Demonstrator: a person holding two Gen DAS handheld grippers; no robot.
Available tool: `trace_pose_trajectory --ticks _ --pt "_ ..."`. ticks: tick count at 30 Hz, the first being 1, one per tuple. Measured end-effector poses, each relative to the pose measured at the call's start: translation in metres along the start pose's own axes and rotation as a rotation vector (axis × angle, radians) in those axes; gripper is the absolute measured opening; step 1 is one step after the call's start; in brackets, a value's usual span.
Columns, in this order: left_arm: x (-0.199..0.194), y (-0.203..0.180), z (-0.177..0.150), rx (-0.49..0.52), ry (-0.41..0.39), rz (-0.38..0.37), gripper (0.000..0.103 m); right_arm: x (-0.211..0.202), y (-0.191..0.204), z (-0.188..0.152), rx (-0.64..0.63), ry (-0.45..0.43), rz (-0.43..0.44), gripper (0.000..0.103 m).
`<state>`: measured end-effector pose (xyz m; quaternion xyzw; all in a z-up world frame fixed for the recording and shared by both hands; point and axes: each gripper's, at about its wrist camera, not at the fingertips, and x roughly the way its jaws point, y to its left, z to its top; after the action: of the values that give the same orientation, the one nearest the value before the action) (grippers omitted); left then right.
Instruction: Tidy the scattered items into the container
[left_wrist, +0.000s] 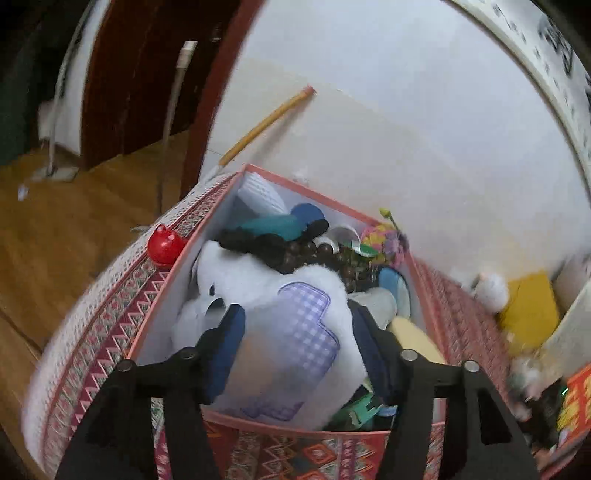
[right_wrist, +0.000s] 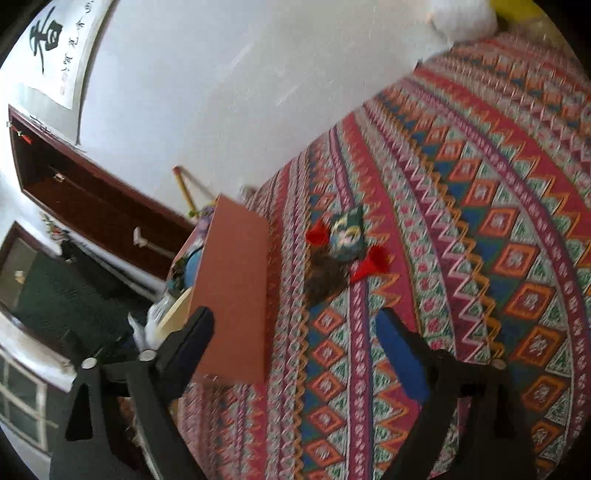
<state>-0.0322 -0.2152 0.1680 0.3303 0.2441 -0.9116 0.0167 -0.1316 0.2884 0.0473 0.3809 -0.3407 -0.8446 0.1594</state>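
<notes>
In the left wrist view, a white plush toy (left_wrist: 280, 332) is clamped between the left gripper (left_wrist: 295, 347) fingers, over the crowded pink box (left_wrist: 177, 273); a red ball (left_wrist: 165, 243) is seen beside its rim. In the right view, the right gripper (right_wrist: 295, 339) fingers are spread apart, empty, above the patterned bedspread (right_wrist: 461, 206), and a red-tasselled pouch (right_wrist: 345, 236) is shown beyond, just beside the box.
</notes>
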Motion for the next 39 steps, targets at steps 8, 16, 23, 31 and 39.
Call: trace_pose_trajectory --ticks 8,16,23,31,39 --pt "0.0 -0.052 -0.032 0.18 -0.039 0.005 0.069 0.062 -0.015 0.021 -0.053 0.106 -0.184 0.091" --pt "0.016 -0.054 -0.026 0.143 -0.02 -0.043 0.073 0.162 -0.003 0.066 -0.133 0.217 -0.319 0.091" --pt "0.02 -0.043 -0.021 0.115 -0.019 -0.039 0.073 0.189 -0.005 0.072 -0.099 0.297 -0.366 0.04" --pt "-0.008 -0.029 -0.013 0.096 -0.08 -0.036 0.073 0.098 0.088 0.074 -0.184 0.121 -0.205 0.04" --pt "-0.007 -0.005 -0.006 0.054 -0.073 0.006 0.073 0.136 0.28 0.022 -0.559 0.147 -0.069 0.081"
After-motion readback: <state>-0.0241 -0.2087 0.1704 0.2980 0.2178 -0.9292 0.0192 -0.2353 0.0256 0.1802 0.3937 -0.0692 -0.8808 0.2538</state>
